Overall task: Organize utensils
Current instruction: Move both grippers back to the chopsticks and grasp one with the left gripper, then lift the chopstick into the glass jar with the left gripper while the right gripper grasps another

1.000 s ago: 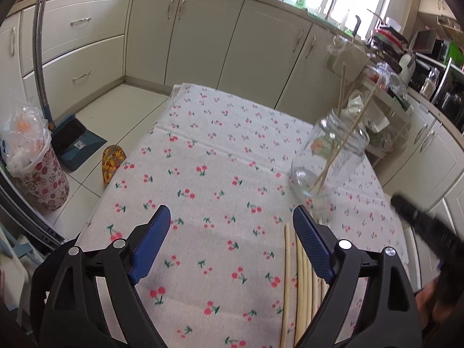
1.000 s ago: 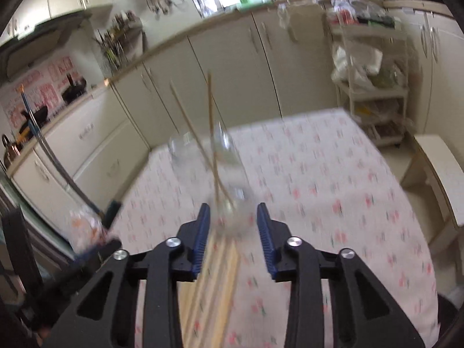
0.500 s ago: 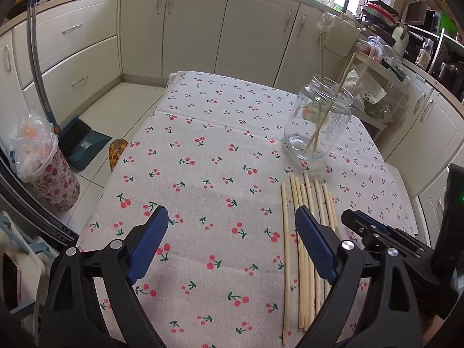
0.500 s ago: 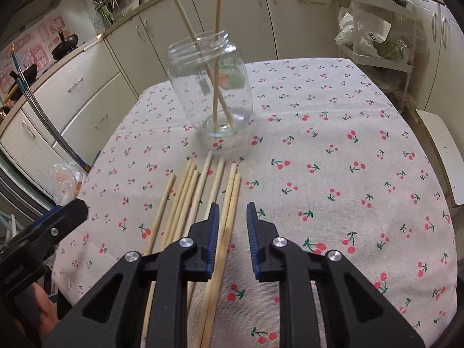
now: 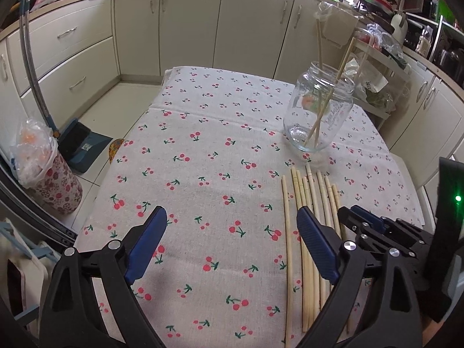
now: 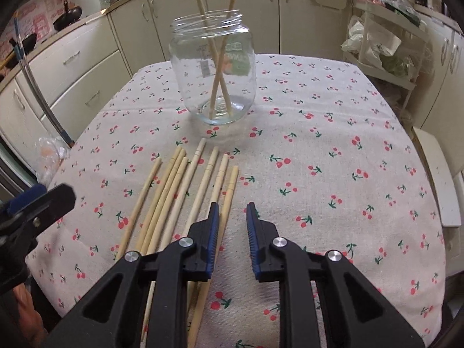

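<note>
The left gripper [image 5: 230, 242] hangs with its fingers spread wide and nothing between them, the row of loose chopsticks [image 5: 307, 232] lying on the cherry-print tablecloth [image 5: 203, 150] partly under its right finger. The right gripper [image 6: 232, 226] has its fingers parted by a narrow gap — empty — with the rightmost chopstick [image 6: 226, 203] passing just under its left finger. Ahead of both, beyond the chopstick tips, stands the glass jar [image 6: 213, 69] with two chopsticks [image 6: 217, 78] crossed inside it.
</note>
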Available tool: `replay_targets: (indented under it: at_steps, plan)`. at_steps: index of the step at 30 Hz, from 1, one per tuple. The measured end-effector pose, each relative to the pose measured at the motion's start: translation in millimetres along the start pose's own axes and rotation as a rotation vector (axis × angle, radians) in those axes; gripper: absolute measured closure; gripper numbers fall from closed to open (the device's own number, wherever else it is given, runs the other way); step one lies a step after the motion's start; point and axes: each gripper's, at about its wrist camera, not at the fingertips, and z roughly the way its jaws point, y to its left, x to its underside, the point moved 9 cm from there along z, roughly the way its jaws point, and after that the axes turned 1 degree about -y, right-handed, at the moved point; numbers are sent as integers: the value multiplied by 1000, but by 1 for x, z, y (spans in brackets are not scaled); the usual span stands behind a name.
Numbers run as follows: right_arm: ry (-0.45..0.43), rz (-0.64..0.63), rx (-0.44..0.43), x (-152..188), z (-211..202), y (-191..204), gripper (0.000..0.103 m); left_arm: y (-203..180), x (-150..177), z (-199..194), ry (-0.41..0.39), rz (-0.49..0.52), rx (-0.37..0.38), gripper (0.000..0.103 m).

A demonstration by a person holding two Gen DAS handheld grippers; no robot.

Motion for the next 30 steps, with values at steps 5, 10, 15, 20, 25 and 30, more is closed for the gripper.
replay_targets:
  at_steps: [5, 10, 15, 20, 25, 30]
  plan:
    - [12, 10, 11, 3, -6, -17, 85, -16, -5, 23, 28, 67, -19, 16]
    - [12, 70, -27, 8, -11, -40, 85, -32, -3, 54, 85, 156, -52, 16]
    - [8, 88, -61, 8, -11, -41, 85, -39, -1, 70, 112, 191, -62, 25]
    - [4, 100, -74, 6, -9, -40, 85, -51, -3, 72, 101, 231, -32, 47]
    - [9, 79, -84, 3, -6, -34, 93, -67, -4, 71, 139, 243, 73, 95]
    - [28, 78, -99, 5, -6, -31, 93, -55, -8, 72, 200, 149, 184, 99]
